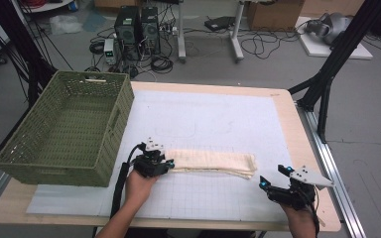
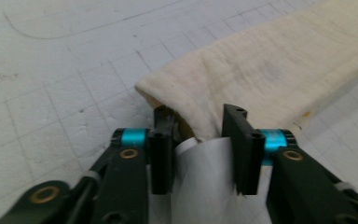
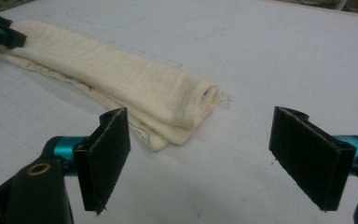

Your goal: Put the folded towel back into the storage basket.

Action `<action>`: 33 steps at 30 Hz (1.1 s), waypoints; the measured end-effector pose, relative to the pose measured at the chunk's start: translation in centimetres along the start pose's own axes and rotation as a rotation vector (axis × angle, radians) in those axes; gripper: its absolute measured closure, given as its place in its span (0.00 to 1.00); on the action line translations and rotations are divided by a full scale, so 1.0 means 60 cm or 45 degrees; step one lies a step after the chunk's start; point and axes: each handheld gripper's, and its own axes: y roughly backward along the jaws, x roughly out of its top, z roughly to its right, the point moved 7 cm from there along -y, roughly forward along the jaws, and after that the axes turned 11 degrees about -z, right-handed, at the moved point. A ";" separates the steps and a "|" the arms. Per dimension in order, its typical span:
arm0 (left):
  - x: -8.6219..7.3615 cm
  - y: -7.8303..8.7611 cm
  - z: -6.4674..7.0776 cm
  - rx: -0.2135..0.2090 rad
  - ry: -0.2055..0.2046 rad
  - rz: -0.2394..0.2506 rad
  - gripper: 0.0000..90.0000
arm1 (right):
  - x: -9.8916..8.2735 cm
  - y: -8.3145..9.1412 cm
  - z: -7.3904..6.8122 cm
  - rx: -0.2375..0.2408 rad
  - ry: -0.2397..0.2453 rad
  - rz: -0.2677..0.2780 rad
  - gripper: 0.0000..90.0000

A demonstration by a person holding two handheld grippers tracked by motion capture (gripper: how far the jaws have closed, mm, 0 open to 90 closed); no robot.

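1. Lying flat near the middle of the tabletop, a cream folded cloth forms a long narrow strip running from 9 o'clock to 3 o'clock across the white gridded mat.
2. Left hand-held gripper sits at the strip's 9 o'clock end. In the left gripper view its jaws are drawn in on the bunched end of the cloth, fabric gathered between the black pads; a curl of white sheet rises between the jaws just below the fabric.
3. The left hand comes in from 6 o'clock, with a black cable trailing down beside the forearm.
4. Right hand-held gripper rests at about 4 o'clock from the cloth's far end, near it but apart. Jaws stand wide, nothing between them; the grey three-cornered plate on top points toward 3 o'clock.
5. In the right gripper view the cloth's nearer end lies ahead, toward 11 o'clock, folded layers stacked, the lower edges peeking out beneath the top fold. The left hand-held gripper shows at the upper left corner on the far end of the strip.
6. A green woven basket stands at 9 o'clock on the tabletop, overhanging the mat's left edge, well apart from the cloth.
7. Beyond the tabletop at 12 o'clock: computer towers and loose cables on the floor.
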 end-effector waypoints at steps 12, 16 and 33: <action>0.000 0.011 0.008 0.003 -0.125 0.064 0.92 | 0.001 0.003 0.004 -0.024 -0.003 0.022 0.21; 0.001 0.027 0.010 -0.061 -0.107 0.146 0.92 | 0.003 0.003 0.005 -0.020 -0.004 0.035 0.21; -0.022 0.071 0.010 -0.136 -0.146 0.274 0.91 | 0.013 -0.009 -0.008 0.022 -0.022 0.041 0.19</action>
